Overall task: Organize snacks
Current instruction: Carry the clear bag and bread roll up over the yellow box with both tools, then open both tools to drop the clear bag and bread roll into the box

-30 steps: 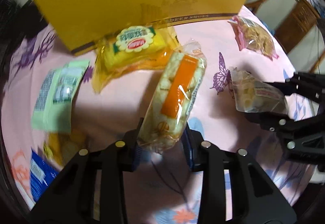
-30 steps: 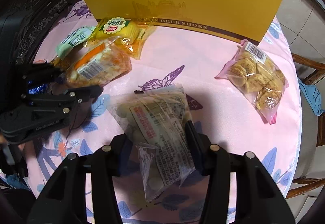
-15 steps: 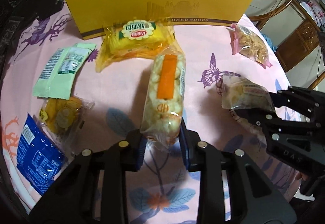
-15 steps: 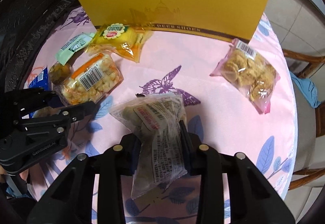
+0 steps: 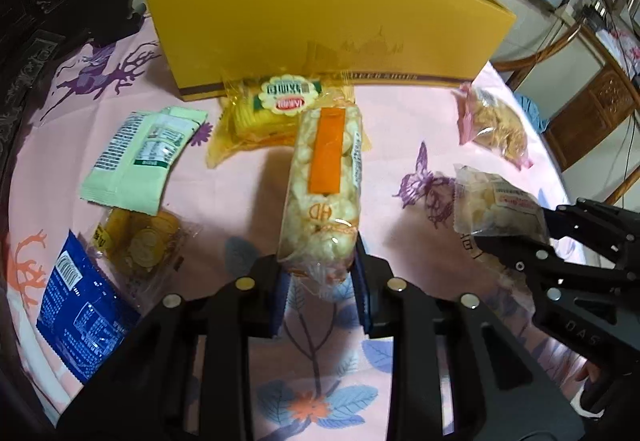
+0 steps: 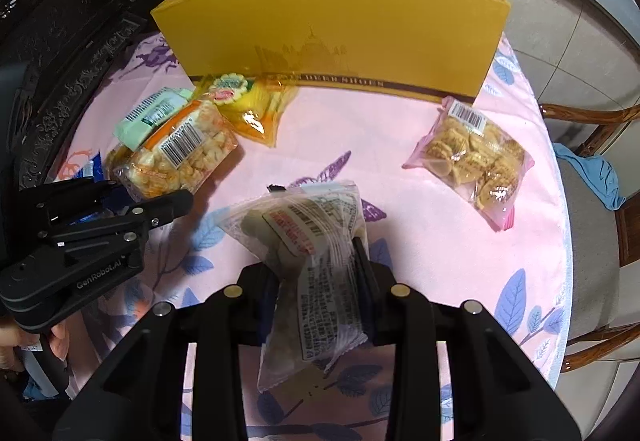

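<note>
My left gripper is shut on the near end of a long clear pack of puffed snacks with an orange label, held off the pink cloth. The same pack shows its barcode in the right wrist view, with the left gripper at its end. My right gripper is shut on a clear crinkled pack with red print, also lifted; the left wrist view has this pack at the right. An open yellow box stands at the far side of the table.
Lying on the flowered pink tablecloth are a yellow cracker pack, a pale green packet, a small pack of round yellow biscuits, a blue packet and a pink-edged cookie bag. A wooden chair stands at the right.
Both grippers have risen with their packs, so the box's open top and more of the table now show. The right jaws have narrowed on the clear pack.
</note>
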Demonstrator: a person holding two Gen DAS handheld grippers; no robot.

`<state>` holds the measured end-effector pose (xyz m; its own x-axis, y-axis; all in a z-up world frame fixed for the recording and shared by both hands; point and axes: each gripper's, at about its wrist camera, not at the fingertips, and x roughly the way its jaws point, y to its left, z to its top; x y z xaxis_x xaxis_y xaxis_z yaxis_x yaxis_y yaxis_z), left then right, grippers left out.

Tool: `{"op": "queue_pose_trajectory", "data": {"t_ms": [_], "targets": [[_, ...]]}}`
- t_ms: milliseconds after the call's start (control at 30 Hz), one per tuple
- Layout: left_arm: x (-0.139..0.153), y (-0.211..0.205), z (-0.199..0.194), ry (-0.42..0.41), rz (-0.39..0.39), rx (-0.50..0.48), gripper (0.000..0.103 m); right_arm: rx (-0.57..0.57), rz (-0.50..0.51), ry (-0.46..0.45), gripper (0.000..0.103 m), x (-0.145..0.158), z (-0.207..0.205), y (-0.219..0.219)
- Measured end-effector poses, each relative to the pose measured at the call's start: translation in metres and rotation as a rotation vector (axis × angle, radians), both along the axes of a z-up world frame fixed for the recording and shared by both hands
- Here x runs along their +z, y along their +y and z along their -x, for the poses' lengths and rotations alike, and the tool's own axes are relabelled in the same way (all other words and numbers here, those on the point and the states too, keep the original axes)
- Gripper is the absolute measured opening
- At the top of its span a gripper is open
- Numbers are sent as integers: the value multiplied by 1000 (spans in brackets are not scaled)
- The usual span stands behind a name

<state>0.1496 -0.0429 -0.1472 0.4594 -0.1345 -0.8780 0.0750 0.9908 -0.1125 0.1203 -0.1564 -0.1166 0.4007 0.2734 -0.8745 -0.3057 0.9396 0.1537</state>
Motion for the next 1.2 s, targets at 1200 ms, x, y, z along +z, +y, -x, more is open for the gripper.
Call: {"op": "queue_pose_trajectory", "data": {"t_ms": [1200], "targets": [[175,53,-139,-218,-32,169,27,-86,-20,-291,34,148,-154,9]]}}
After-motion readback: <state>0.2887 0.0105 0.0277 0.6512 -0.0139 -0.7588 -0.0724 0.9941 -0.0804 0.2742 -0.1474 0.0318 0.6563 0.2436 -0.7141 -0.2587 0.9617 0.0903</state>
